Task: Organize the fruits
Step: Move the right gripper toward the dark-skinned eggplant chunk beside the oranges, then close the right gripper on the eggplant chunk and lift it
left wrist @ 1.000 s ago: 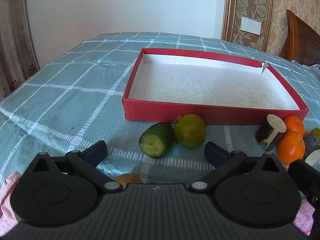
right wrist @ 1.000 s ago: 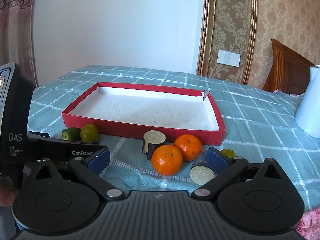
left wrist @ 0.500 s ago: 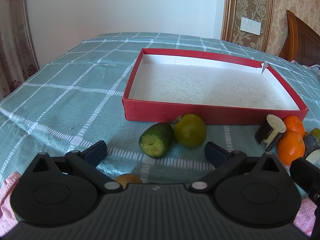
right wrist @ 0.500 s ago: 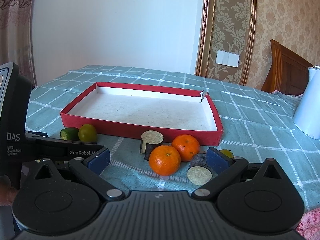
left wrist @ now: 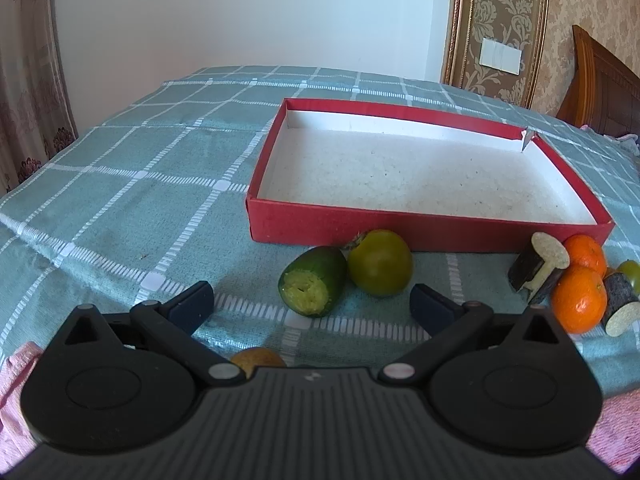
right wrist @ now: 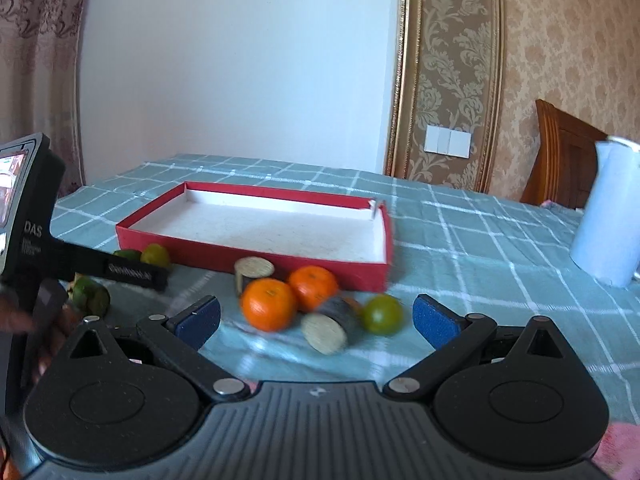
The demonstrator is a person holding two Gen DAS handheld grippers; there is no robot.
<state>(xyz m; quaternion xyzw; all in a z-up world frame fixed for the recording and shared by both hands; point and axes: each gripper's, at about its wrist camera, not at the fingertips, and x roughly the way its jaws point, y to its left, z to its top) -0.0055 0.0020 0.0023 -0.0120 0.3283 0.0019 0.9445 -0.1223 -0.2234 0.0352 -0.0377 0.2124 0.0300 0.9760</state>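
An empty red box point(left wrist: 400, 230) point(right wrist: 248, 256) with a white floor lies on the checked cloth. Before its near wall lie a cut green fruit point(left wrist: 314, 286), a round green fruit point(left wrist: 380, 262), two oranges point(left wrist: 578, 298) point(right wrist: 270, 304) and two dark cut cylinders point(left wrist: 538, 266) point(right wrist: 330, 322). A small green fruit point(right wrist: 382, 314) lies to their right, a brown fruit point(left wrist: 256, 360) under my left gripper. My left gripper point(left wrist: 312, 306) hovers open just short of the two green fruits. My right gripper point(right wrist: 316, 316) is open, above and behind the oranges, holding nothing.
A white jug point(right wrist: 610, 216) stands on the cloth at the right. A wooden headboard point(left wrist: 604, 84) rises at the far right. Another green fruit point(right wrist: 92, 296) lies beside the left tool's body point(right wrist: 28, 216). Pink cloth point(left wrist: 16, 392) shows at the near edge.
My right gripper has risen and swung right, so the fruits sit lower and more to the left in its blurred view. The left gripper has barely moved.
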